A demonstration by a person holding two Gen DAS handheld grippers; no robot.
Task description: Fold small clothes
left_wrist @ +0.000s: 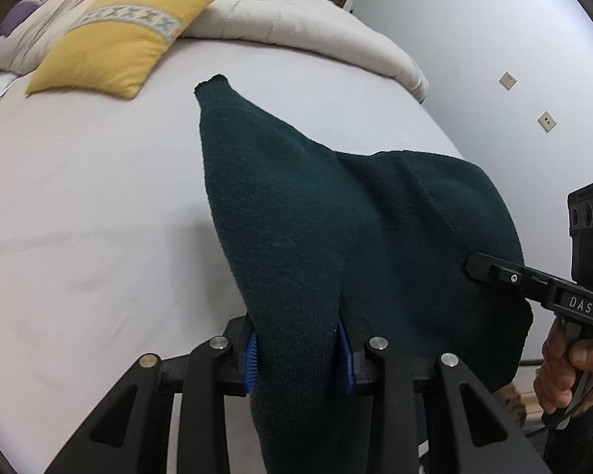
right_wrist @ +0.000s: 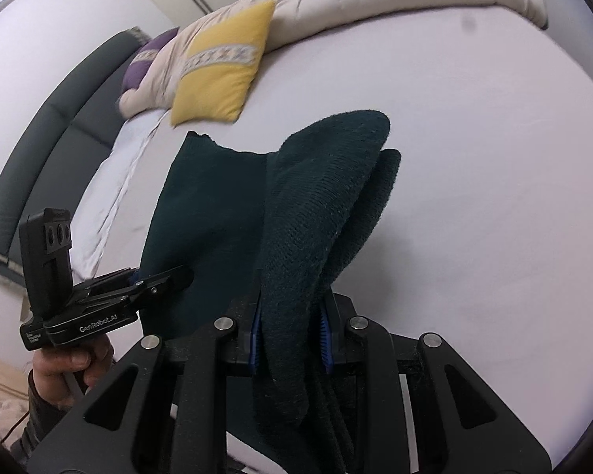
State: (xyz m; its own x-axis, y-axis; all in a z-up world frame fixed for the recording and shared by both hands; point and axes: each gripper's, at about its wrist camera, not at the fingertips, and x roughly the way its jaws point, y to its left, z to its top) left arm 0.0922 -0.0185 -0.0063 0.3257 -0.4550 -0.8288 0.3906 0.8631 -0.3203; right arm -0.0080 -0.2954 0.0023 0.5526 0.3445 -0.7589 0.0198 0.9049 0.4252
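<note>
Green knit garment [left_wrist: 316, 217] clamped in both grippers, over pale bed [left_wrist: 99, 197]

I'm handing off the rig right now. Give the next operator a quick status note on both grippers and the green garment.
Left gripper: shut on the dark green knit garment.
Right gripper: shut on another bunched part of the same garment.
Garment: lifted between both grippers above the bed sheet; yellow pillow and duvet lie beyond it.
Done: picked up.
Left: lay it flat on the sheet, then fold; no fold shows yet.
</note>
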